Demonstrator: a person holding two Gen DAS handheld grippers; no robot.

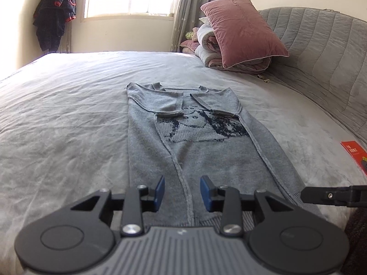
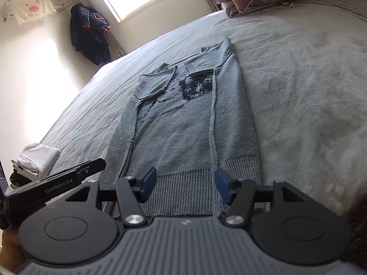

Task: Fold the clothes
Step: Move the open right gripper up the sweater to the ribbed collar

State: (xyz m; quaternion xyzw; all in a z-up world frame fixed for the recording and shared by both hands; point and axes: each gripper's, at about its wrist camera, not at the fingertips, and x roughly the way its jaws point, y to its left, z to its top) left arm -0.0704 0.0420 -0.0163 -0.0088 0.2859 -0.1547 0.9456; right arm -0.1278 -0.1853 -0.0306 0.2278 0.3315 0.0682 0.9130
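Sweater (image 1: pixel 190 142), grey knit with a dark picture on the chest, lies flat on the bed (image 1: pixel 68 105), sleeves folded inward, ribbed hem nearest. Left gripper (image 1: pixel 182 193) and right gripper (image 2: pixel 184 184) hover over the hem, fingers released, nothing between them. Risk: pinching only the top layer, or unevenly, would skew the fold or drag the tucked sleeves loose.

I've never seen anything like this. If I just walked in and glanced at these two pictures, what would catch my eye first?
Most likely the grey sweater lying flat in the middle of the bed, its sides and sleeves already folded in over a dark knitted picture. Next, the two hand-held grippers with blue pads, the left gripper and the right gripper, both open over the sweater's near hem. A pink pillow sits atop rolled bedding at the far corner.
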